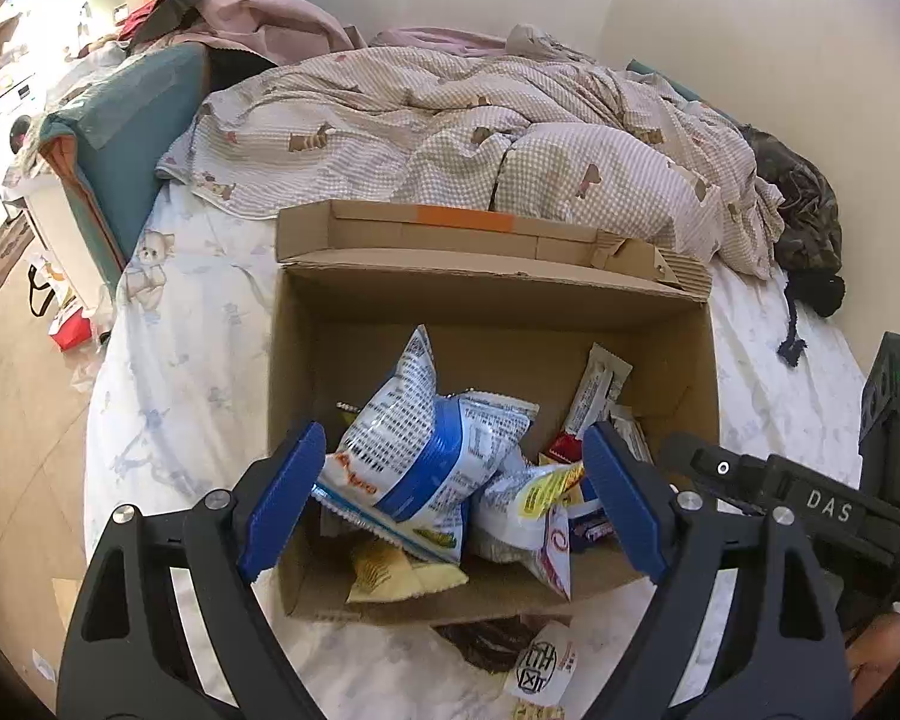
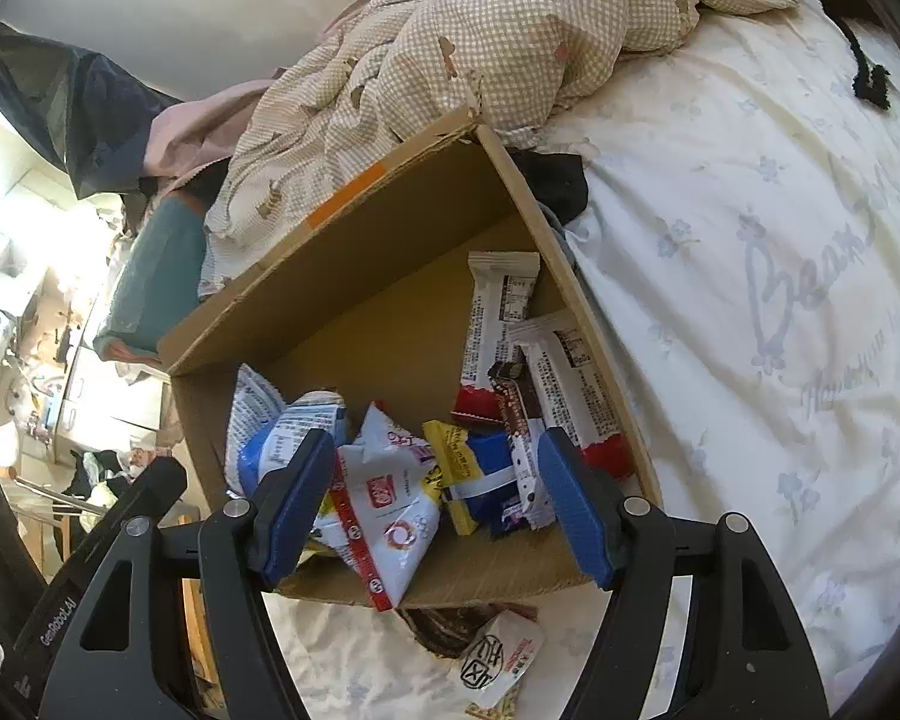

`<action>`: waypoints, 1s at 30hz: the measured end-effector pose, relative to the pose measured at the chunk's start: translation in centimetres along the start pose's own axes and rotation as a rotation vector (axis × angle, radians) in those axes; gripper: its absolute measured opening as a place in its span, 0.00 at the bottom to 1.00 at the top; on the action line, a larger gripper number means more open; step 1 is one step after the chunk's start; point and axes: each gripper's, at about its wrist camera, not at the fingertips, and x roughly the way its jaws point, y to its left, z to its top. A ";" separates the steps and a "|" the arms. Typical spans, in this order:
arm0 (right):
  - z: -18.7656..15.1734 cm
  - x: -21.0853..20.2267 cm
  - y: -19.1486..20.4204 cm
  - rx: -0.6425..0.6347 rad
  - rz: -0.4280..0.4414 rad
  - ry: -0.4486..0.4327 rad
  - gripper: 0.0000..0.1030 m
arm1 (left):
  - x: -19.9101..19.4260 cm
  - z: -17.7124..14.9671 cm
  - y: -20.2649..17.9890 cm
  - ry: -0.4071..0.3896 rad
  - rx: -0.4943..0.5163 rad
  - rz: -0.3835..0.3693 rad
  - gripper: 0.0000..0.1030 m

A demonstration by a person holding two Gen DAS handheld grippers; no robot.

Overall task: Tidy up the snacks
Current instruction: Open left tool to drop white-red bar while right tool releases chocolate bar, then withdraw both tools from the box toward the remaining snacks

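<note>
An open cardboard box (image 1: 486,300) sits on the bed and holds several snack packs. A blue-and-white bag (image 1: 426,450) lies on top at the left, white bars (image 1: 600,390) at the right. My left gripper (image 1: 450,480) is open and empty above the box's near side. In the right wrist view the box (image 2: 390,228) holds a white-and-red pouch (image 2: 384,516), a yellow-and-blue pack (image 2: 468,468) and white-and-red bars (image 2: 564,384). My right gripper (image 2: 438,492) is open and empty above them. A small white packet (image 2: 498,660) and a dark wrapper (image 2: 444,627) lie on the sheet outside the box's near wall.
A rumpled checked quilt (image 1: 450,120) lies behind the box. The white printed sheet (image 2: 750,300) spreads to the right. A teal cushion (image 1: 126,138) stands at the bed's left edge, with a cluttered floor (image 1: 24,360) beyond. The right gripper's body (image 1: 810,510) shows at the left view's right edge.
</note>
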 end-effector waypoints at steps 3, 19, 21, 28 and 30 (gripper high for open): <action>-0.5 -0.6 0.3 -0.015 -0.003 -0.002 0.71 | -1.2 -0.4 0.2 -0.011 -0.002 0.002 0.83; -5.3 -5.0 0.5 -0.022 0.059 0.014 0.71 | -4.8 -5.1 1.1 0.018 0.008 0.037 0.83; -5.9 -5.1 0.5 -0.018 0.060 0.028 0.72 | -5.0 -5.7 1.3 0.031 -0.003 0.042 0.83; -8.2 -4.4 0.0 -0.022 0.022 0.103 0.73 | -4.9 -8.0 2.2 0.099 -0.037 0.072 0.83; -8.6 -4.6 0.2 -0.040 0.006 0.103 0.73 | -4.8 -8.6 2.3 0.110 -0.042 0.077 0.83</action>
